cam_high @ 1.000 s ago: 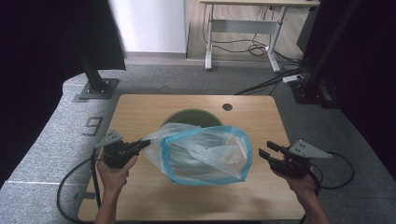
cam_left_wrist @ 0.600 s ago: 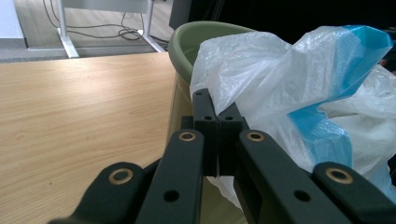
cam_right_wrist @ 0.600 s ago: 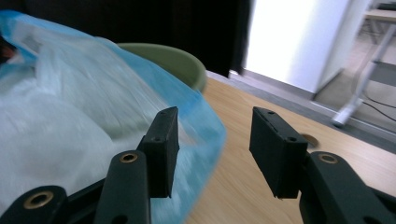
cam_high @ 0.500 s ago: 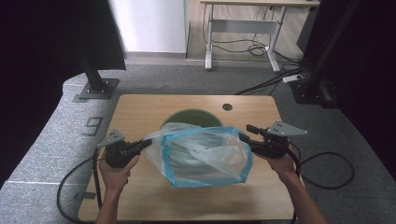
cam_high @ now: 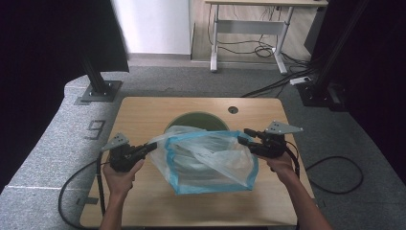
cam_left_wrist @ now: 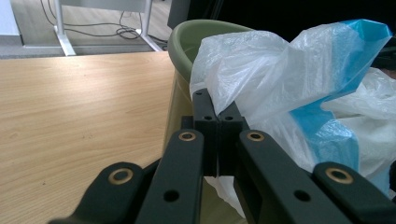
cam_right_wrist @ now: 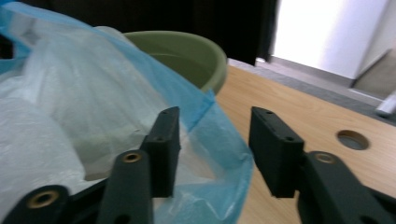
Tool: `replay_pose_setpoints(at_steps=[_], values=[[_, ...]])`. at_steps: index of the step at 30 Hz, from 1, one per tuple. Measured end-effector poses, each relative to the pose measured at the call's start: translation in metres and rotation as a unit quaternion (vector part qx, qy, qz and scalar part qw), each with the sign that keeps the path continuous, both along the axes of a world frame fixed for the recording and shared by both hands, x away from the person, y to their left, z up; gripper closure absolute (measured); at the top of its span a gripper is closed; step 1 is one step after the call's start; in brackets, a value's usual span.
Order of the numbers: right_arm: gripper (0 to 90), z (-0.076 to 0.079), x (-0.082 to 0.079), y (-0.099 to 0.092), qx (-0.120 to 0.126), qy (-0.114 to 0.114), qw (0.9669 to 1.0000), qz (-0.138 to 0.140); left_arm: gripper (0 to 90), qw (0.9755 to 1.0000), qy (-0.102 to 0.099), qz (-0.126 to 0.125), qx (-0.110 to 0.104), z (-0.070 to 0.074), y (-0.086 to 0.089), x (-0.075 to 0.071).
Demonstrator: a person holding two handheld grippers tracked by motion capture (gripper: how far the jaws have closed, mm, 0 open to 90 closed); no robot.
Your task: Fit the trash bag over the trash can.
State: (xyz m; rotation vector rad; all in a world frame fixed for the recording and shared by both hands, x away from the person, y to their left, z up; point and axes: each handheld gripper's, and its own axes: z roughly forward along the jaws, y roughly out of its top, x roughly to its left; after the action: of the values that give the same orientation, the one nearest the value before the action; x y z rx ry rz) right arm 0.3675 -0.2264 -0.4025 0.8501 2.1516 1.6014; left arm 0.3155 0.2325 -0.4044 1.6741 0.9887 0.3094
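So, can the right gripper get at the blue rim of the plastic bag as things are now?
Probably yes. The right gripper has open jaws, and the blue rim of the plastic bag lies between them; nothing blocks it. The pads do not press yet.

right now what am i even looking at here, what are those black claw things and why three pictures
A person stands at a wooden table with a hand-held two-jaw gripper in each hand. The high view looks down from above the person's side; the other two pictures come from small cameras riding on each gripper, looking along its black jaws.

On the table stands a green bin, with a clear plastic bag edged in blue held over it. The left gripper is shut on the bag's edge, as the left gripper view shows. The right gripper has just been closing; the bag's blue edge lies between its jaws, which are apart and not yet pinching.
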Motion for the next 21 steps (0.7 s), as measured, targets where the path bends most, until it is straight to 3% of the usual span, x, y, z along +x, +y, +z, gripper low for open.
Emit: replay_pose_setpoints(at_steps=[5,8,11,15,21], values=[[78.9,0.001,-0.001,0.004,-0.019,-0.010,0.9996,0.016,89.7,1.0000,0.001,0.000,-0.006,-0.001,-0.001,0.002],[87.6,0.003,-0.001,0.008,-0.031,-0.022,0.9991,0.019,89.7,1.0000,0.002,0.000,-0.008,0.000,-0.001,0.004],[88.2,0.007,0.001,0.012,-0.042,-0.036,0.9984,0.011,89.7,0.9999,0.002,-0.001,-0.014,0.002,0.000,0.006],[88.3,0.015,0.006,0.014,-0.035,-0.053,0.9979,-0.009,89.7,0.9994,0.004,-0.001,-0.034,0.004,0.006,0.012],[88.2,0.020,0.018,0.023,-0.039,-0.071,0.9961,-0.034,89.6,0.9991,0.011,0.002,-0.040,0.007,0.008,0.023]])
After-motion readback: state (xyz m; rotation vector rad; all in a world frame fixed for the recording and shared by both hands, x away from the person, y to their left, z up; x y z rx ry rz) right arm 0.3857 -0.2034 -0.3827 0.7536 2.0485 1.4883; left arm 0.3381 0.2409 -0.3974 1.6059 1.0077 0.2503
